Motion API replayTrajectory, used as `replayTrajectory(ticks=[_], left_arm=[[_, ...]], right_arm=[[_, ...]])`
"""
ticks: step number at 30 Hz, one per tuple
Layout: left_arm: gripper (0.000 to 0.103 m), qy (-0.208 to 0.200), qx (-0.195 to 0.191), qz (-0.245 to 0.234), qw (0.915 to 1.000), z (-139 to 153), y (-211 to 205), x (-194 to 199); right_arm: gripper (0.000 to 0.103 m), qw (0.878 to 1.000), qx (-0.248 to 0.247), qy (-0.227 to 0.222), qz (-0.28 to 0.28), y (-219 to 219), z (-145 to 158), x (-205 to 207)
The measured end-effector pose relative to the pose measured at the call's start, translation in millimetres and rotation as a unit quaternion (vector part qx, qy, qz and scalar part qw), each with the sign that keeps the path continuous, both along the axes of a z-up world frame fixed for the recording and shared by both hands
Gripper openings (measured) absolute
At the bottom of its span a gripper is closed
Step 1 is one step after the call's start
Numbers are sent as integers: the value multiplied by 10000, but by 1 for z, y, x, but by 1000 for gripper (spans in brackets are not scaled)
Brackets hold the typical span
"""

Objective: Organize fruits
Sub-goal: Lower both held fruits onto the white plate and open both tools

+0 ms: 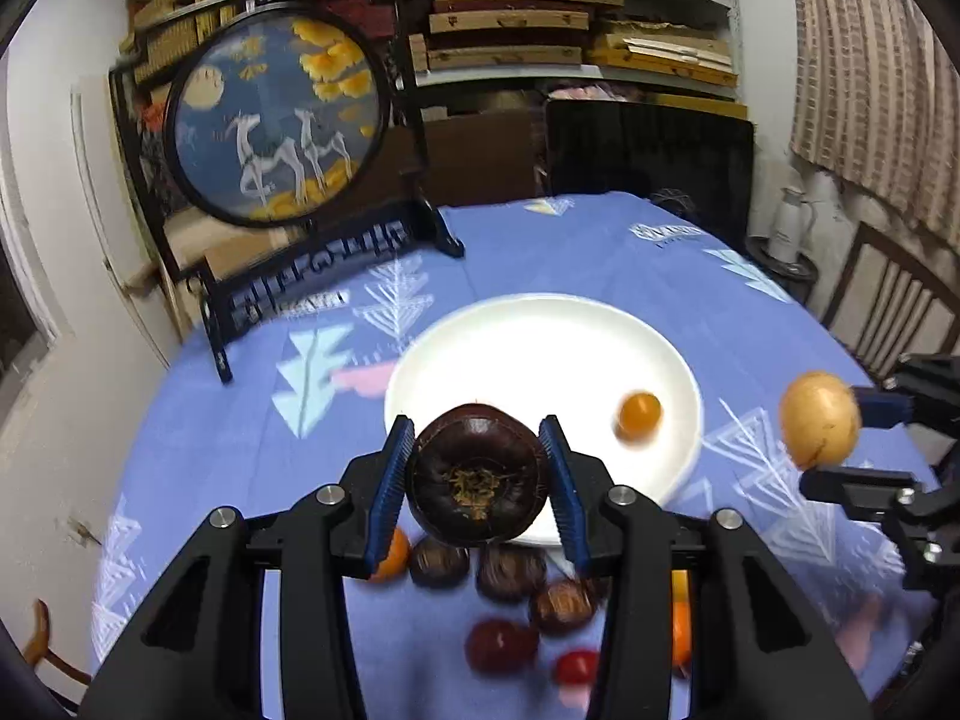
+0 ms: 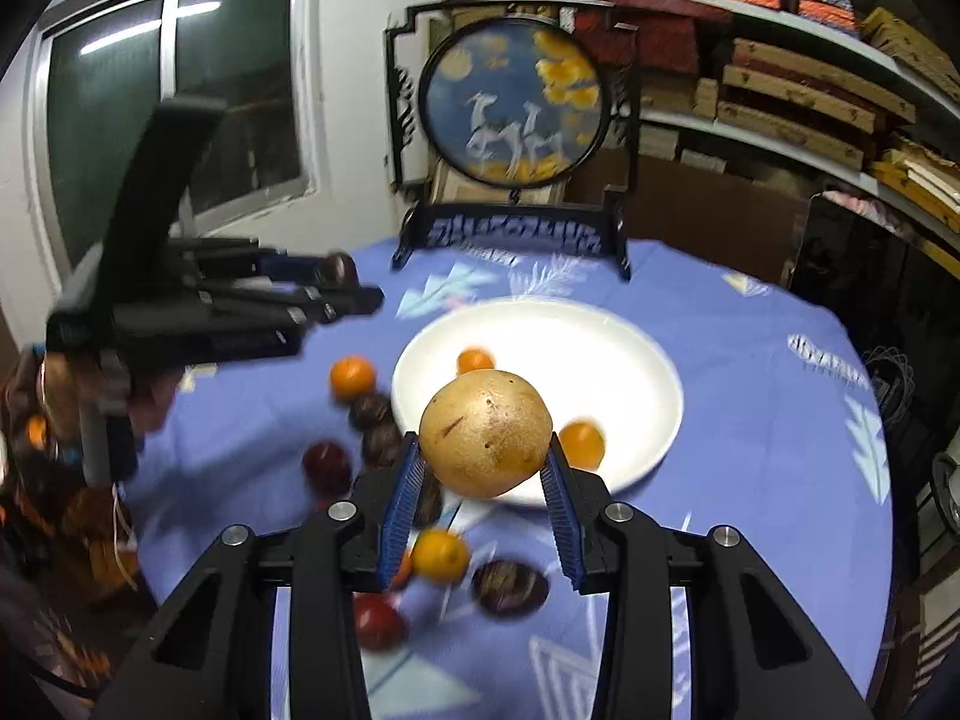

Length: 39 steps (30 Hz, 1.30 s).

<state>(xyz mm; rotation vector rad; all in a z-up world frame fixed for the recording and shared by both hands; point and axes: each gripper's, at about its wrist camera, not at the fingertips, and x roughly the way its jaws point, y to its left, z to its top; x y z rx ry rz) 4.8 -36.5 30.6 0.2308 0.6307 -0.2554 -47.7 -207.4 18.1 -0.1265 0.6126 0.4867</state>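
Transfer to the plate (image 1: pixel 480 324) is the step in hand, and we judge it goes best if both fruits travel level and high enough to clear the rim, then go down onto bare plate away from the small orange (image 1: pixel 639 414) lying there.

On the left, we hold the left gripper (image 1: pixel 480 468) above the near rim. Its jaws are narrowed onto a dark fruit (image 1: pixel 478 474), both blue pads pressing its sides.

On the right, we hold the right gripper (image 2: pixel 486 468) clamped on a yellow fruit (image 2: pixel 486 432), pads against both flanks, also over the near rim.

Loose fruit (image 1: pixel 507 576) lies on the cloth (image 1: pixel 198 420) below; we should release only after contact, since round fruit will likely roll.
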Motion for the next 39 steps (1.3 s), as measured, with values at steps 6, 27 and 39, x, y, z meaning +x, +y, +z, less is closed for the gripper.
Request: replayTrajectory(ticks=[6,27,39], left_arm=[[42,64,149,31,9999,-8,-17,30],[42,443,211,217,9986,-44,-20,89],[42,524,293,282,9978,-53,-24,103]], right_arm=[[40,9998,87,109,-141,-1,3,42],[40,9983,92,527,-210,-4,-30,99],[40,9972,127,698,-228,-2,-41,116]])
